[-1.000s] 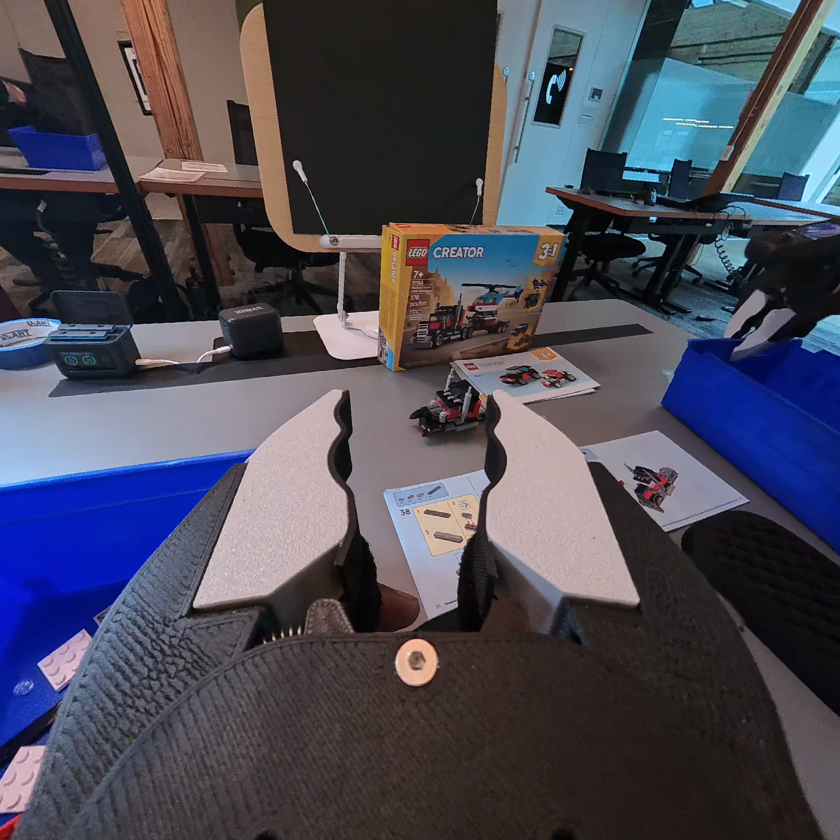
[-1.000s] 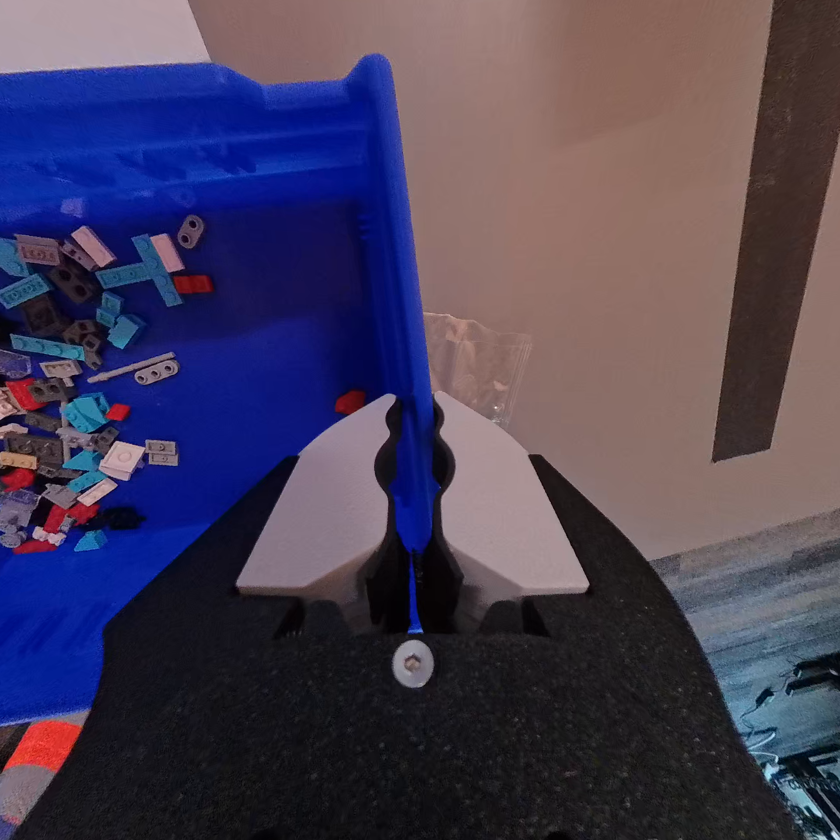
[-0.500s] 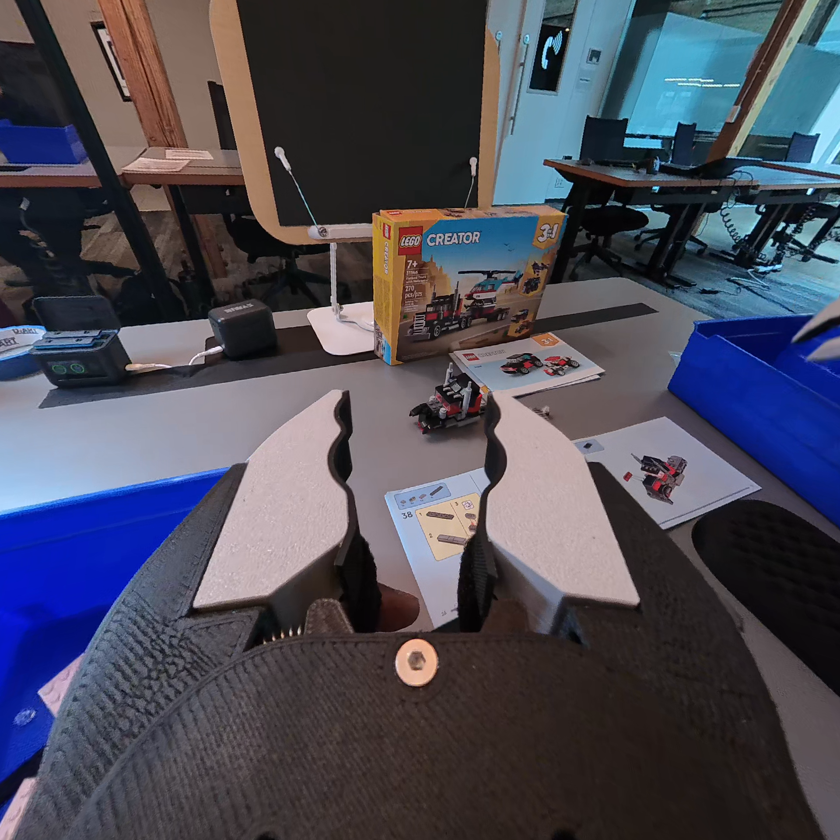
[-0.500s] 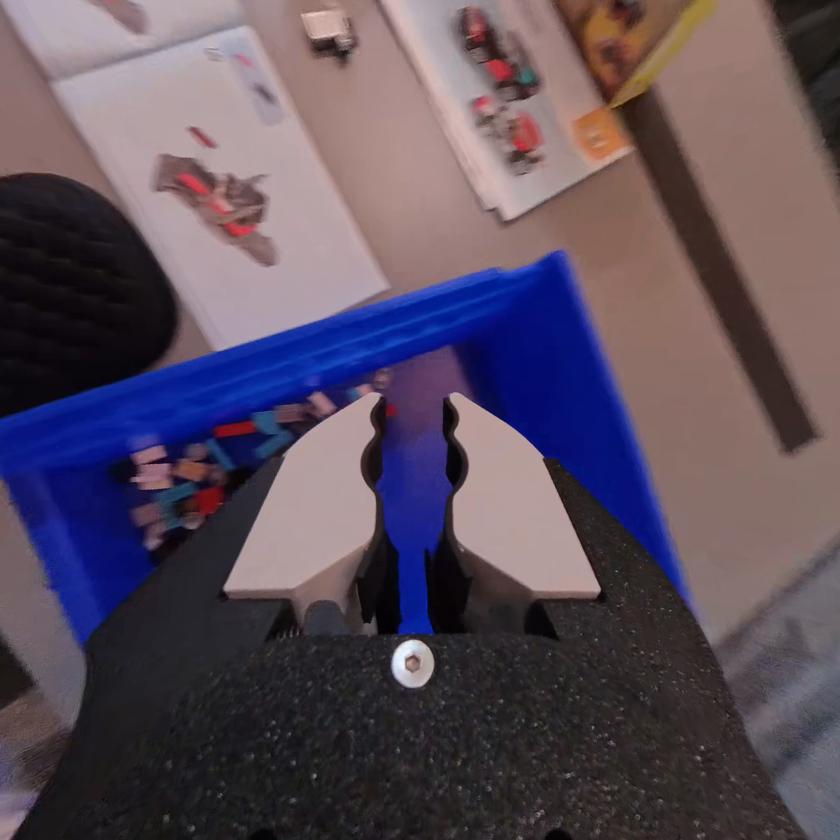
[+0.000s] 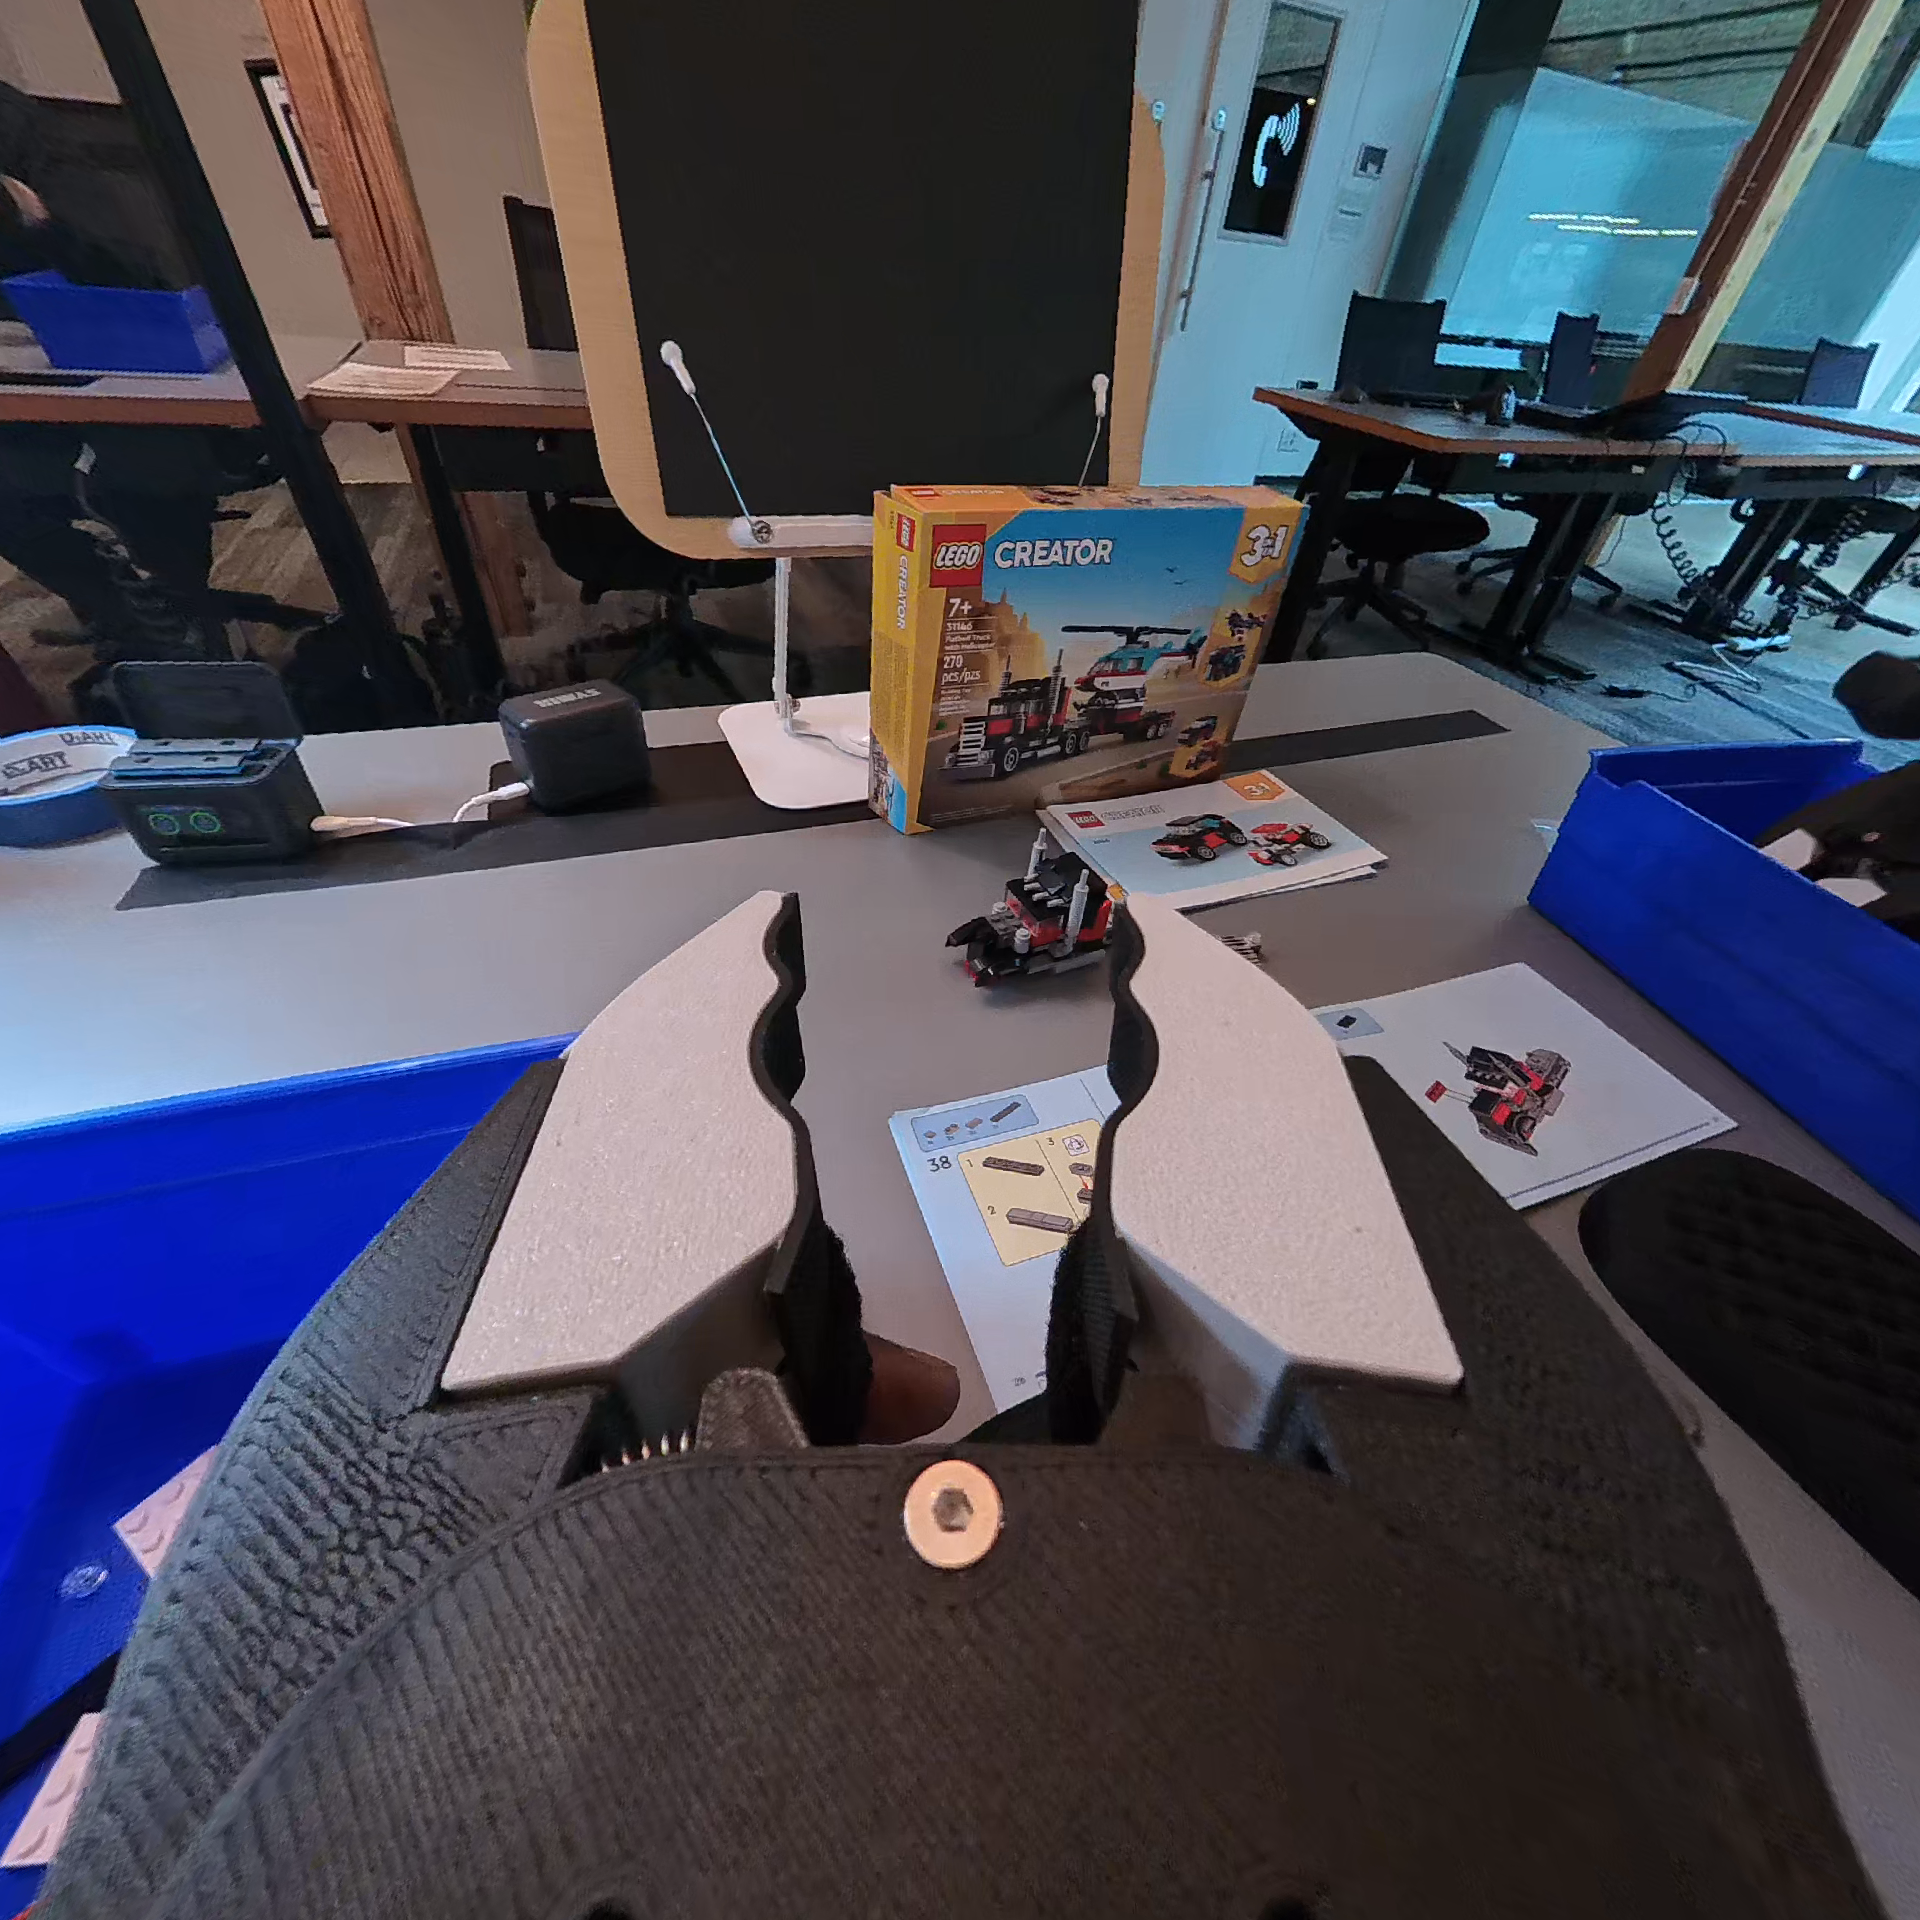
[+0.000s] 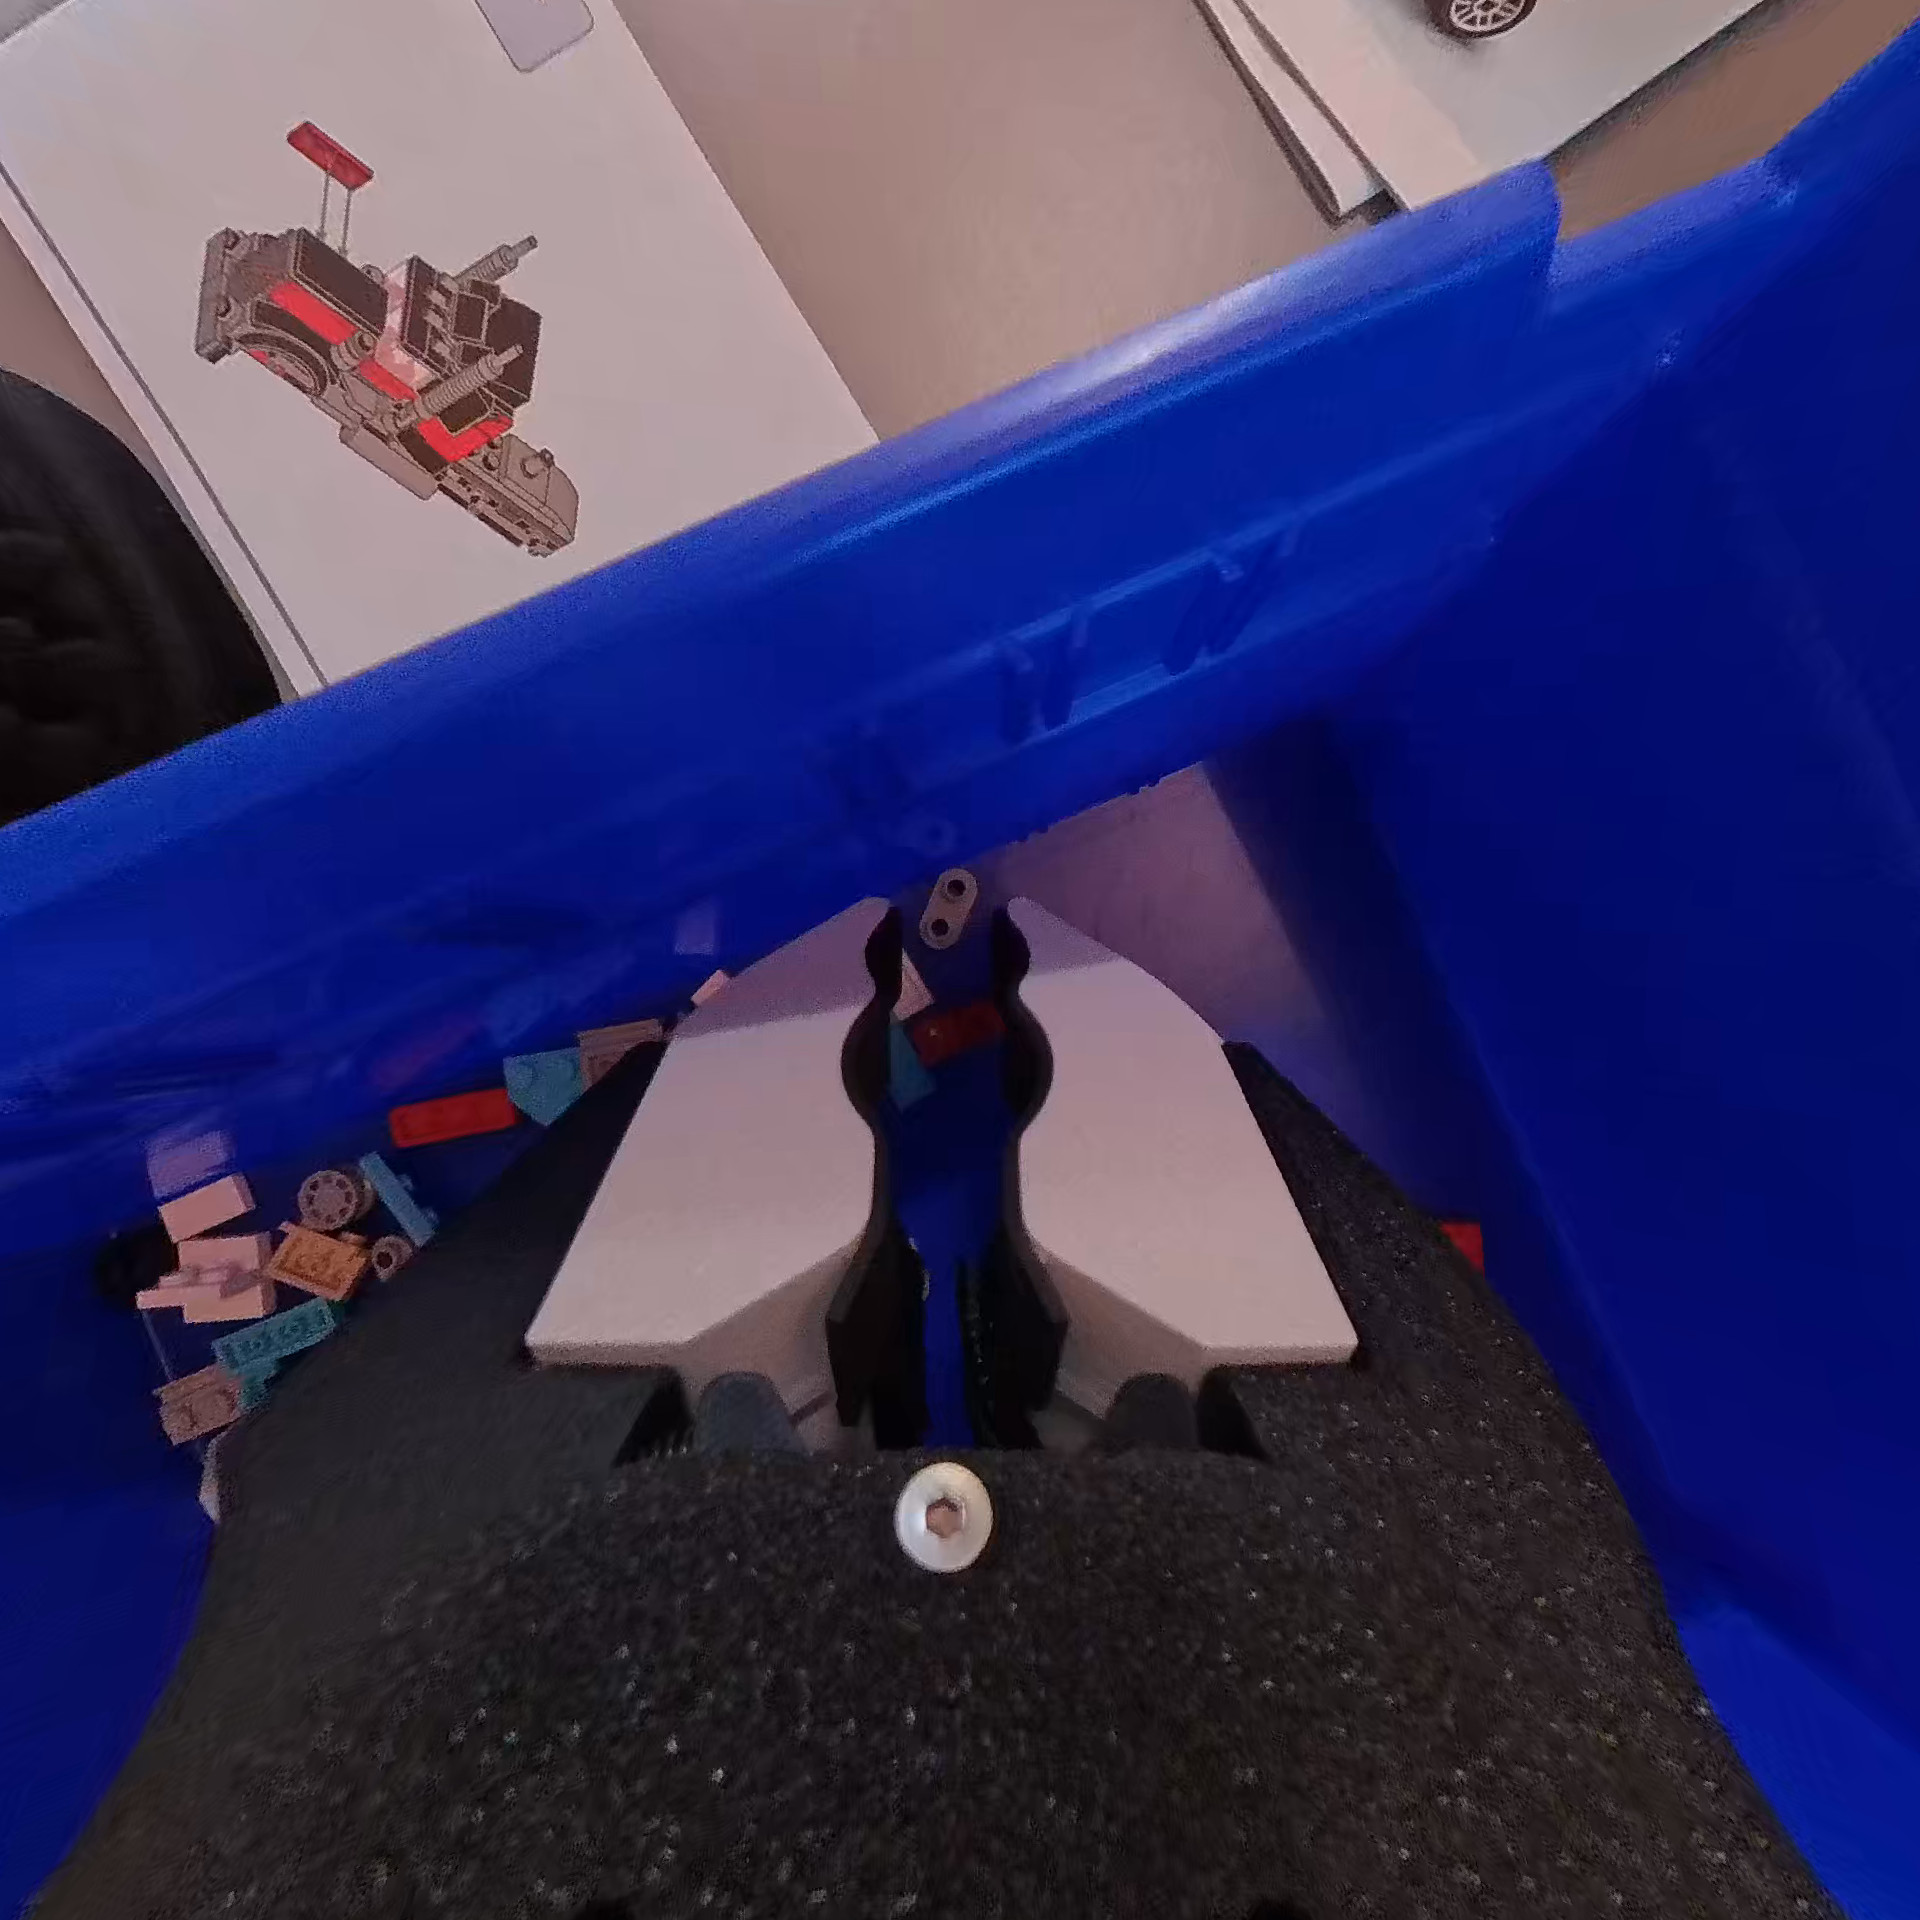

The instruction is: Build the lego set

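My left gripper (image 5: pixel 956 914) is open and empty above the grey table, pointing at the small black and red truck model (image 5: pixel 1034 925). Under it lies the open instruction manual (image 5: pixel 997 1164). My right gripper (image 6: pixel 945 920) is low inside the right blue bin (image 6: pixel 935 623), jaws slightly apart and holding nothing. A grey two-hole piece (image 6: pixel 951 906) lies on the bin floor at its fingertips, with a red tile (image 6: pixel 956 1031) just behind. Several loose pieces (image 6: pixel 260 1278) lie to the left. From the left wrist view the right gripper (image 5: pixel 1860 842) shows over that bin (image 5: pixel 1714 935).
The set's box (image 5: pixel 1081 655) stands at the back with a booklet (image 5: pixel 1210 842) in front. A second blue bin (image 5: pixel 208 1195) sits at my left. A black textured pad (image 5: pixel 1766 1299) lies at the right front. Black chargers (image 5: pixel 208 800) sit far left. There is about 50 cm between the tips of the two grippers.
My right gripper let go of the bin wall, opened, swung over the bin and dropped down inside it among the pieces. My left gripper stayed open and barely shifted.
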{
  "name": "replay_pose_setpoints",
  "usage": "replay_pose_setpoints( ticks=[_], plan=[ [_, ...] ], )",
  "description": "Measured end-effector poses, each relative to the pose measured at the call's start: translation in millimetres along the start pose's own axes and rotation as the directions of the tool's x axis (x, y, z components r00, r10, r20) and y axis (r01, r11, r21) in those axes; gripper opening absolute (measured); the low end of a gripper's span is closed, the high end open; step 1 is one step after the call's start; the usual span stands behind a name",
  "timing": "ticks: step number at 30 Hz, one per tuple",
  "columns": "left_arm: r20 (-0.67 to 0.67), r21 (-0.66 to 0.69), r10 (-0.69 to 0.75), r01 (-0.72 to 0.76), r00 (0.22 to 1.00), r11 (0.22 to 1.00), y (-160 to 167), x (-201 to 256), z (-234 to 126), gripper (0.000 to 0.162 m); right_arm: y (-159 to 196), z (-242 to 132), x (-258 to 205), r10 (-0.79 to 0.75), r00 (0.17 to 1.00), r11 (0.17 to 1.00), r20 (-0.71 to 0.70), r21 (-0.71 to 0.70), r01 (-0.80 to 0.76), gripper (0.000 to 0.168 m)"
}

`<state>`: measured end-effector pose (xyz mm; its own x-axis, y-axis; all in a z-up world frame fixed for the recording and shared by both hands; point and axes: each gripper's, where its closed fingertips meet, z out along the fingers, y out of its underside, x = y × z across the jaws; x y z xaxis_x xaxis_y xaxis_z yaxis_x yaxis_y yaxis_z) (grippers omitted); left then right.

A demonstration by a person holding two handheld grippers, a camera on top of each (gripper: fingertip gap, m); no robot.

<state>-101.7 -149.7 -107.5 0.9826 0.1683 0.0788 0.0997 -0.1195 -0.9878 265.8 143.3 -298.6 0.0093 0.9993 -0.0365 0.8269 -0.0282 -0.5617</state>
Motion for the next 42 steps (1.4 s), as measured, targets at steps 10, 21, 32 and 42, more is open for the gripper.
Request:
replay_pose_setpoints(
  ticks=[10, 21, 32, 42],
  plan=[
    [0.004, -0.013, 0.000, 0.000, 1.000, 1.000, 5.7, -0.8, -2.0, 0.057, 5.2, 6.5, 5.1, -0.028, 0.999, 1.000, -0.036, -0.007, 0.028, 0.009],
    [-0.065, -0.054, -0.014, 0.010, 0.998, 0.998, 12.7, 6.4, -8.3, 0.057, -49.3, -100.8, -19.8, 0.064, 0.962, 0.969, -0.267, 0.246, 0.004, 0.008],
    [-0.177, -0.248, 0.062, -0.105, 0.982, 0.963, 51.2, 14.2, -19.1, 0.057, -174.1, -99.3, -190.6, -0.140, 0.987, 0.873, -0.078, 0.460, 0.160, 0.008],
    [-0.254, -0.451, 0.148, -0.253, 0.956, 0.856, 90.3, 8.2, -23.0, 0.058, -157.3, 61.6, -248.0, -0.268, 0.953, 0.944, 0.138, 0.233, 0.232, 0.008]
  ],
)
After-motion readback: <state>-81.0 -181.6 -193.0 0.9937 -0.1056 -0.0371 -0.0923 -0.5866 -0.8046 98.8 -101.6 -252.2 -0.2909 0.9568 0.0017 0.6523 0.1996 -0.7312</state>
